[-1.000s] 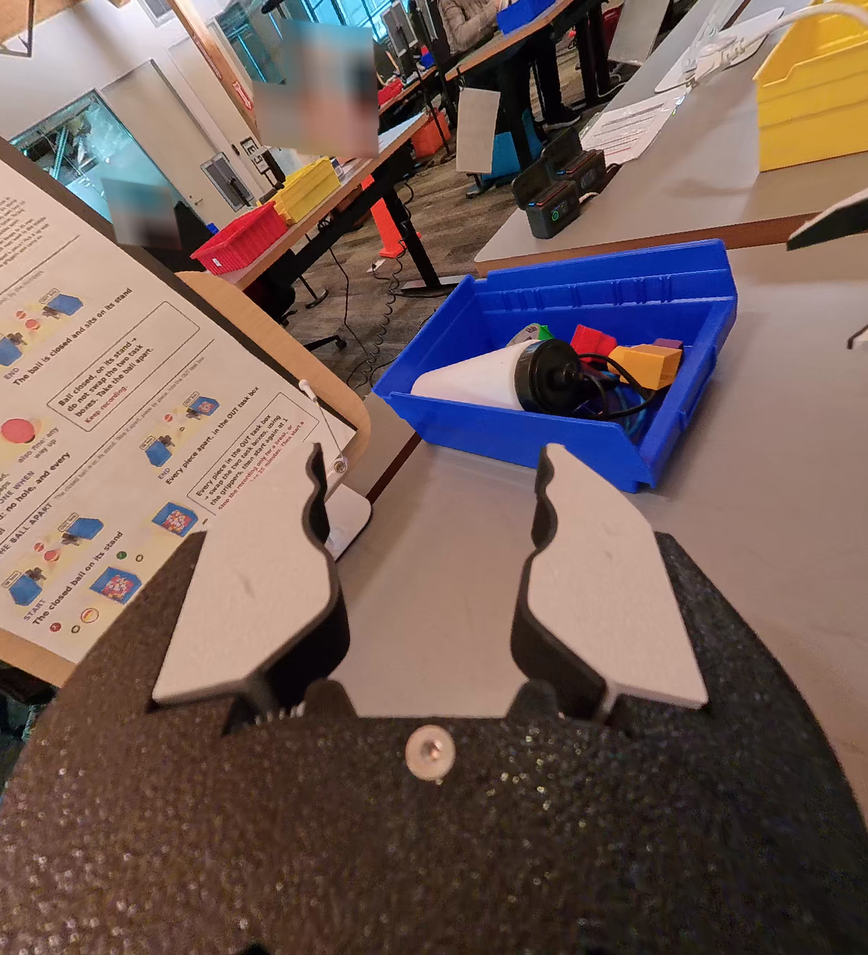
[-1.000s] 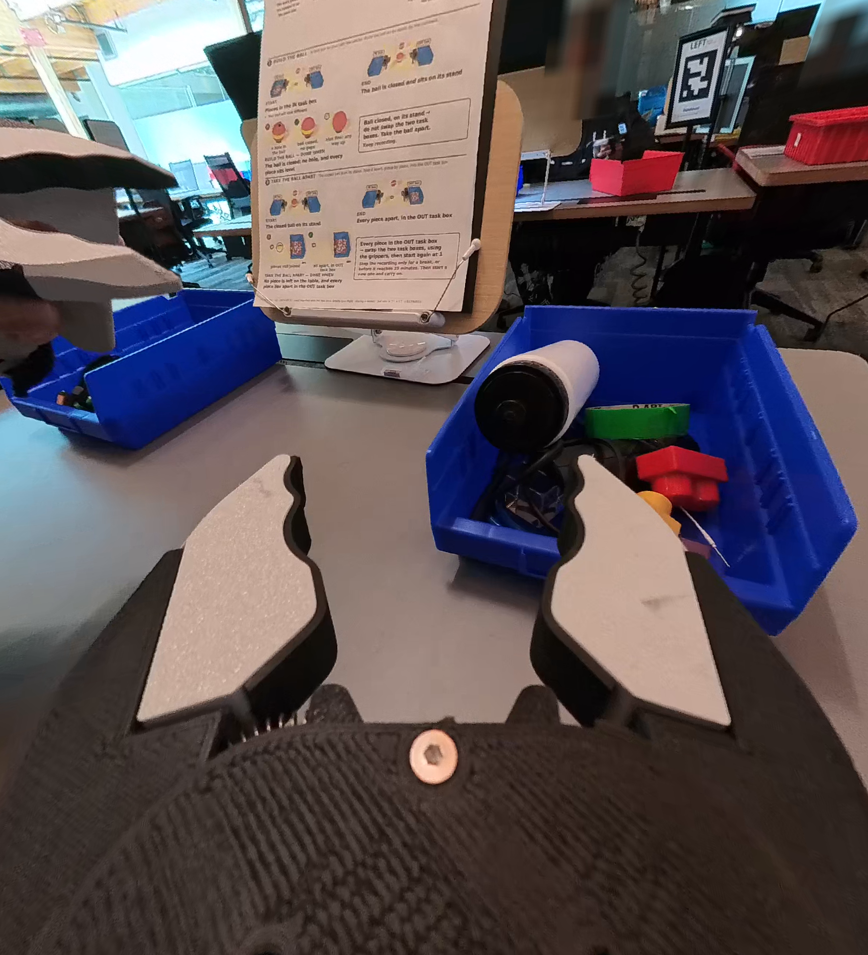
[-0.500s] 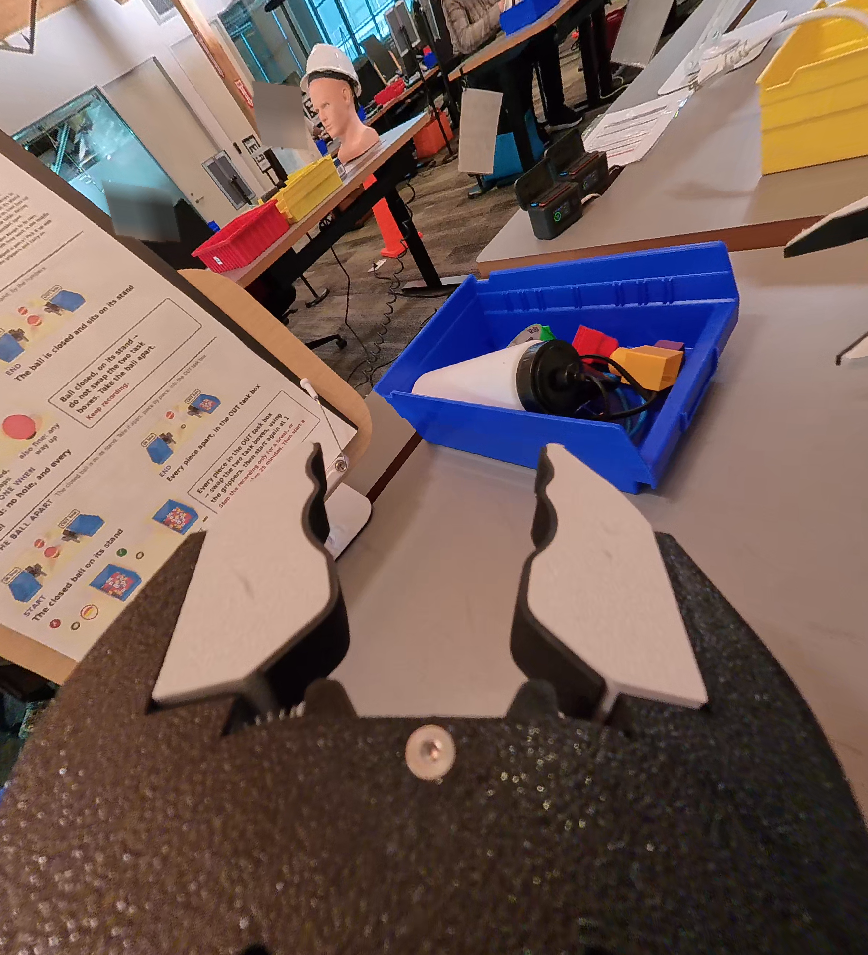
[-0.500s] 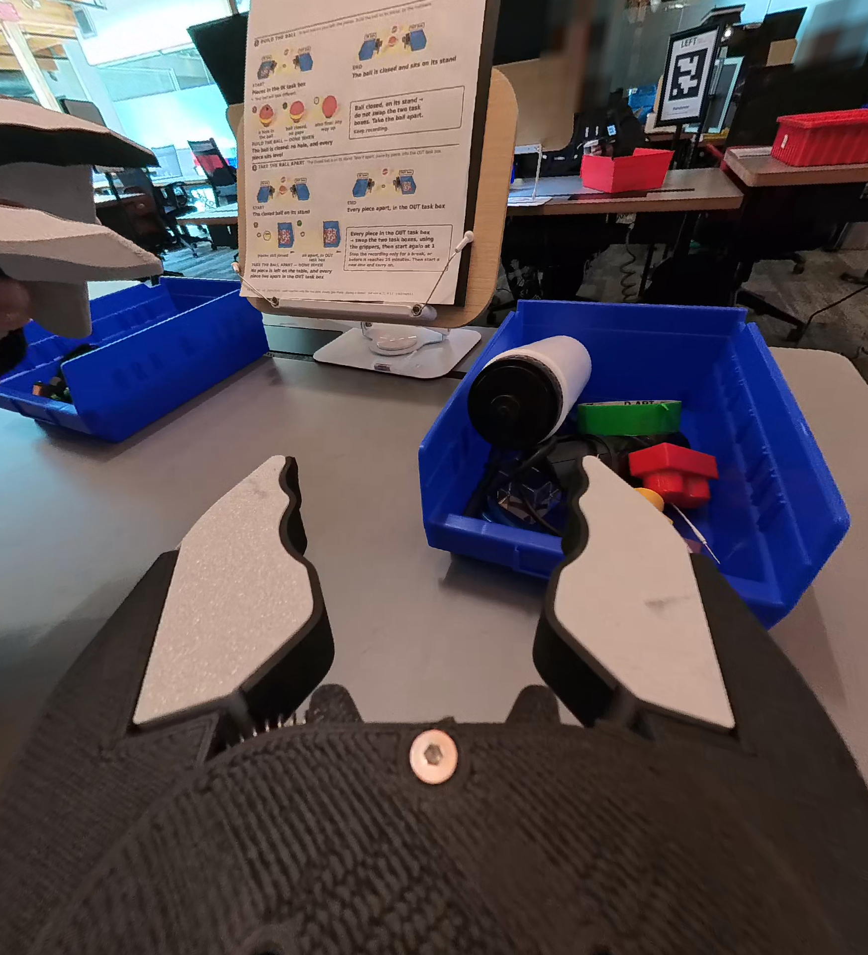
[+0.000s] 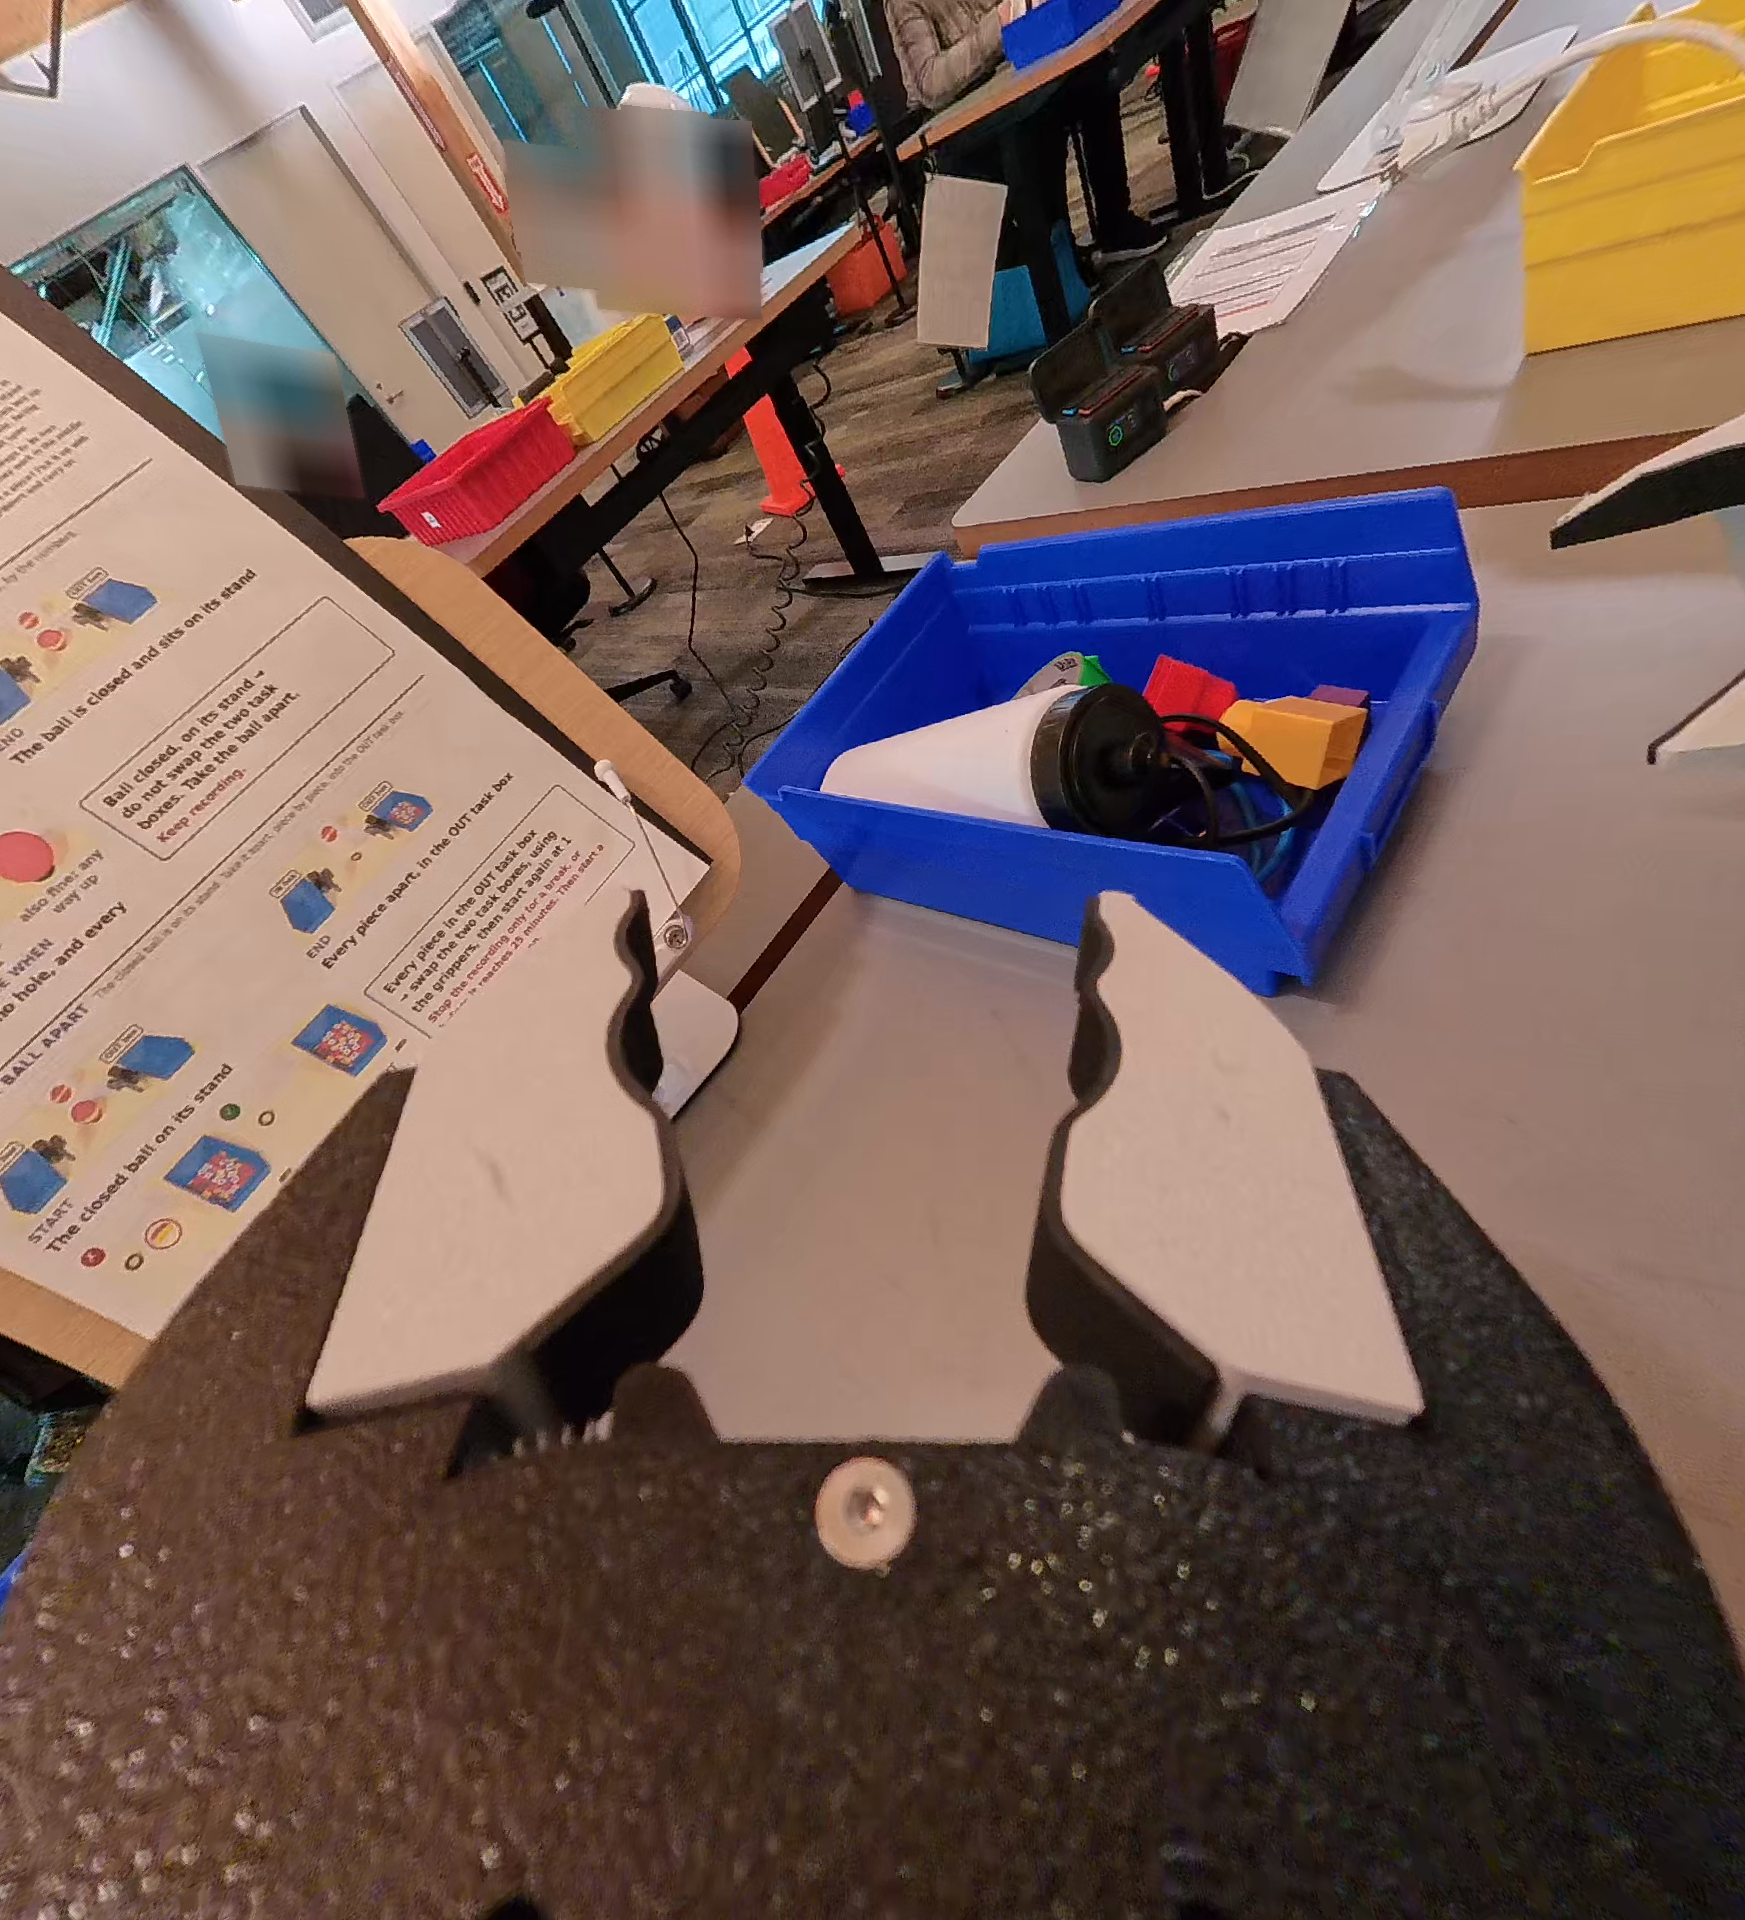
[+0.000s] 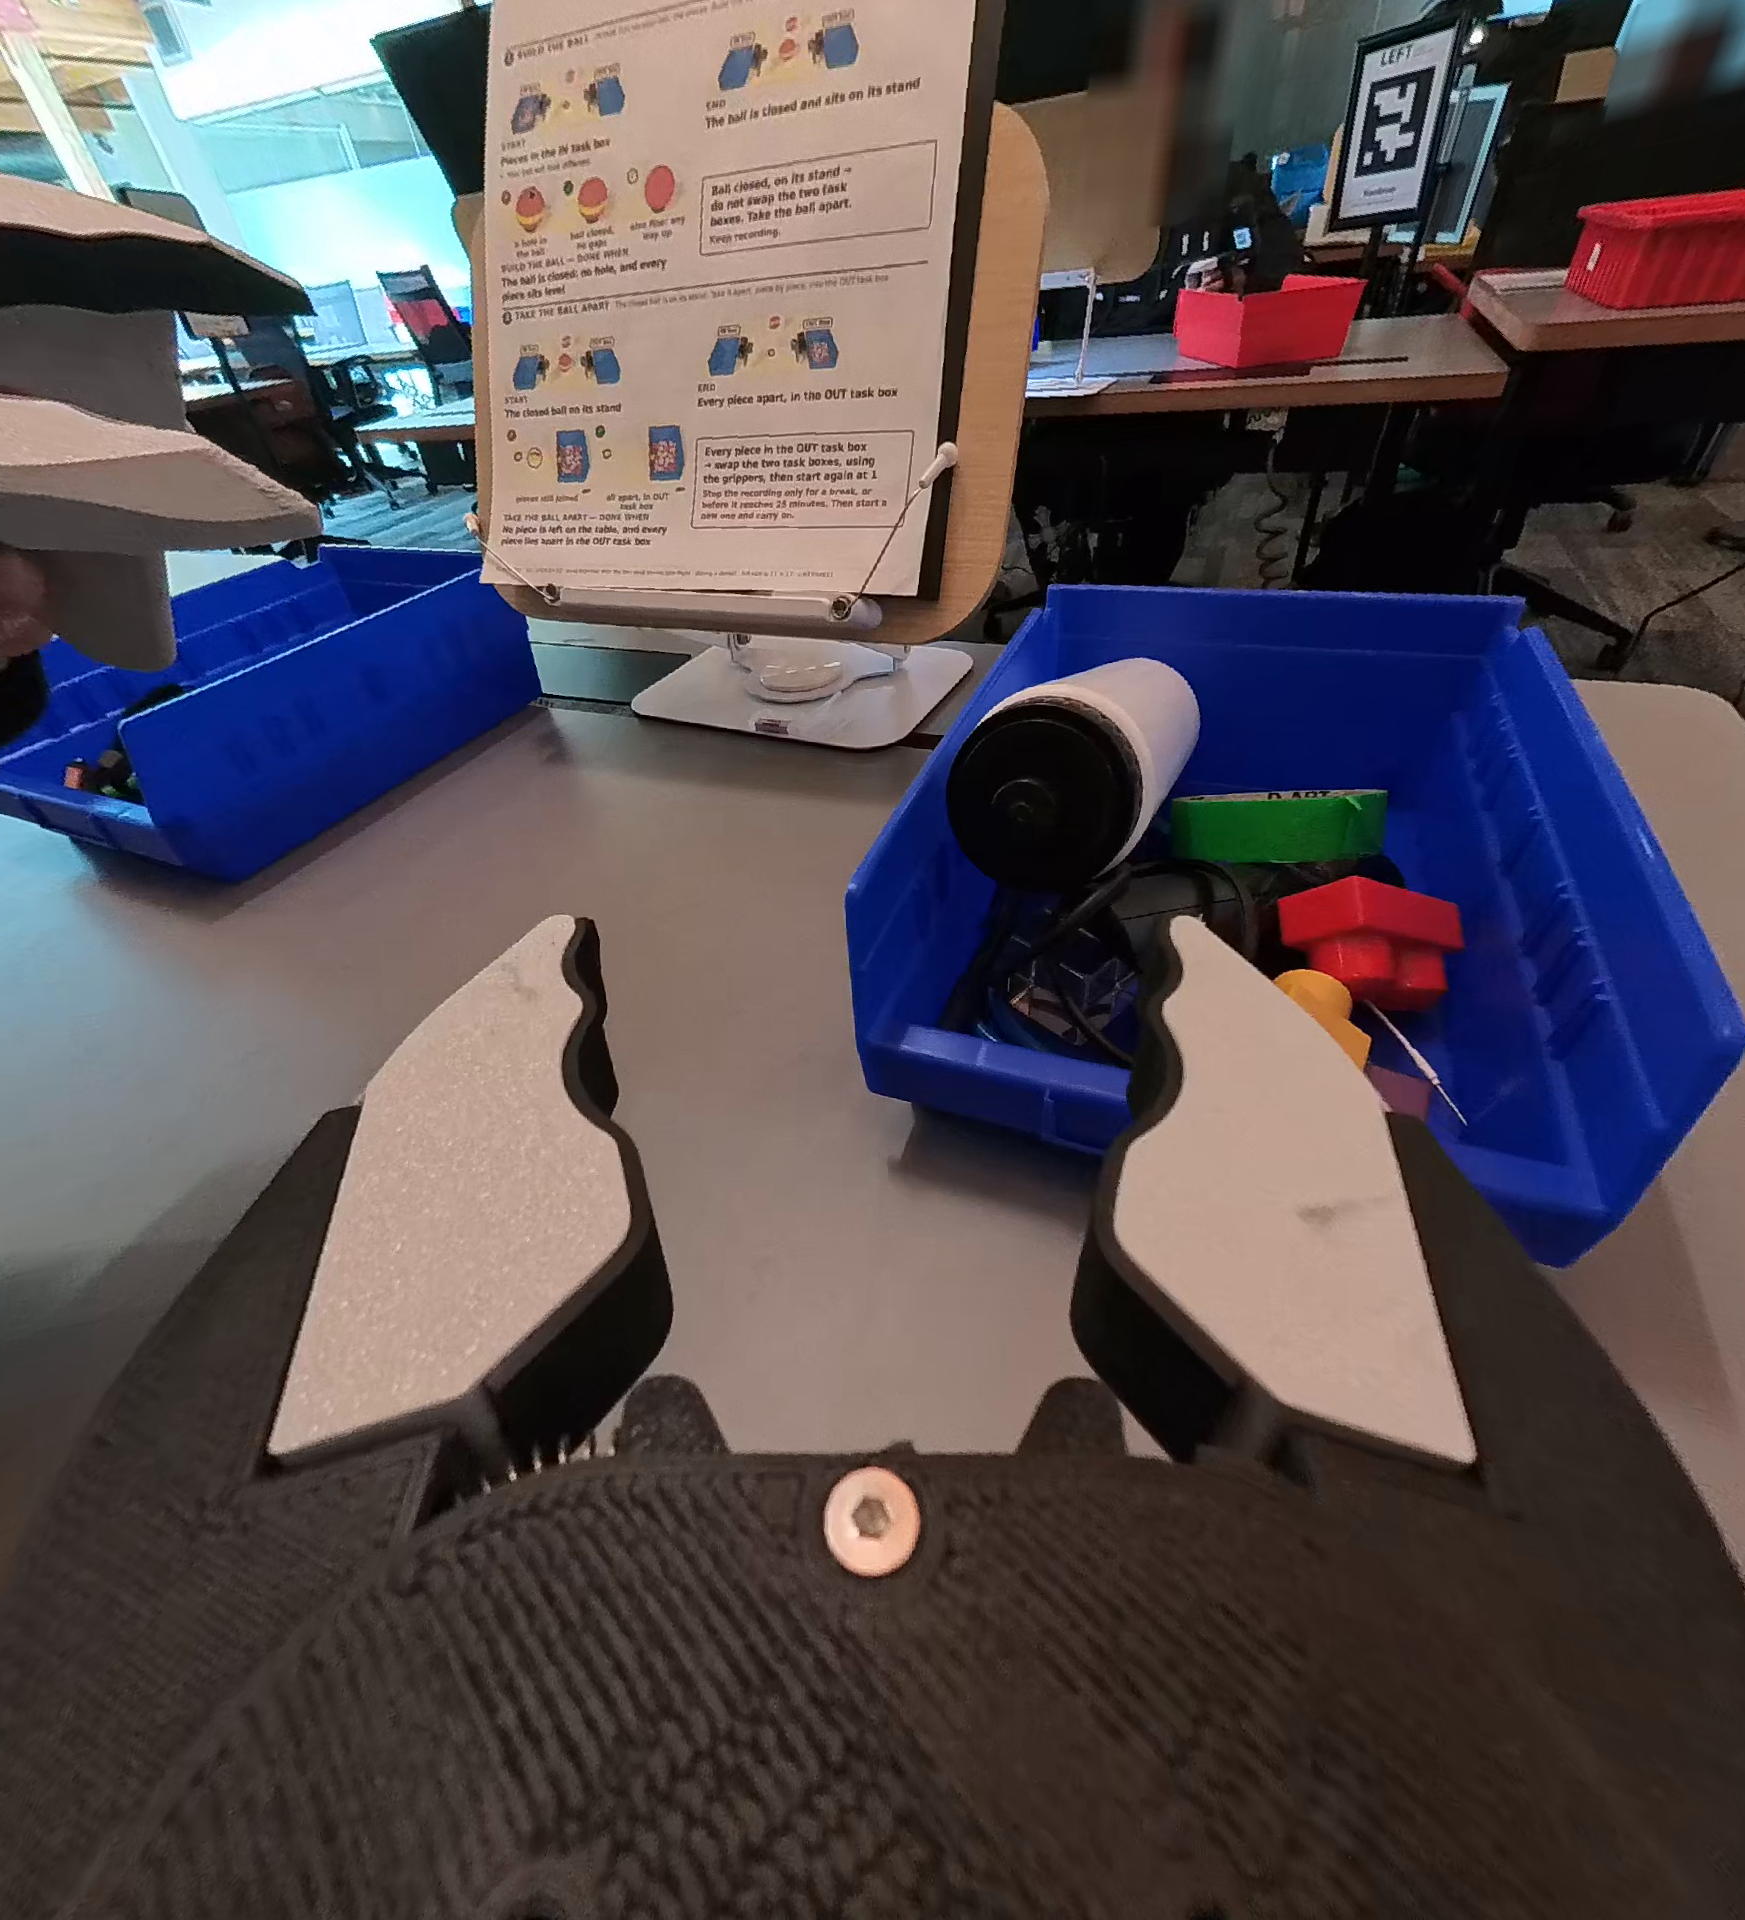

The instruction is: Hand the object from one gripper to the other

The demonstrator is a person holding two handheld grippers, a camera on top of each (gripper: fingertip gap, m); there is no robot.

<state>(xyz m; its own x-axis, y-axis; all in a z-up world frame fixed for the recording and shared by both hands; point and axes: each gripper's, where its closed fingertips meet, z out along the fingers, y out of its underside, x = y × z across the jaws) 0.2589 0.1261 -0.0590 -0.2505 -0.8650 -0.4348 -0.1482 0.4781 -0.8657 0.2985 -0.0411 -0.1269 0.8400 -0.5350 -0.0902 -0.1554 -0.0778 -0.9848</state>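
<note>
My left gripper [image 5: 863, 914] is open and empty above the grey table. My right gripper [image 6: 873, 935] is open and empty, just before the near left corner of a blue bin [image 6: 1595, 1039]. That bin holds a white cylinder with a black cap [image 6: 1065, 769], a green tape roll [image 6: 1273, 826], a red block [image 6: 1367, 935], a yellow piece [image 6: 1320, 1003] and a black cable. The same bin [image 5: 1034, 883] shows ahead in the left wrist view, with the white cylinder [image 5: 961, 758] and an orange block [image 5: 1289, 732]. The left gripper's fingers [image 6: 89, 468] show at the far left of the right wrist view.
A second blue bin [image 6: 307, 748] with small pieces sits at the left of the table. An instruction sheet on a wooden stand [image 6: 733, 312] stands at the table's back edge between the bins. A yellow bin [image 5: 1678, 177] sits on another table behind.
My right gripper has drifted a little nearer to the blue bin. The left gripper has barely moved. Both stay open.
</note>
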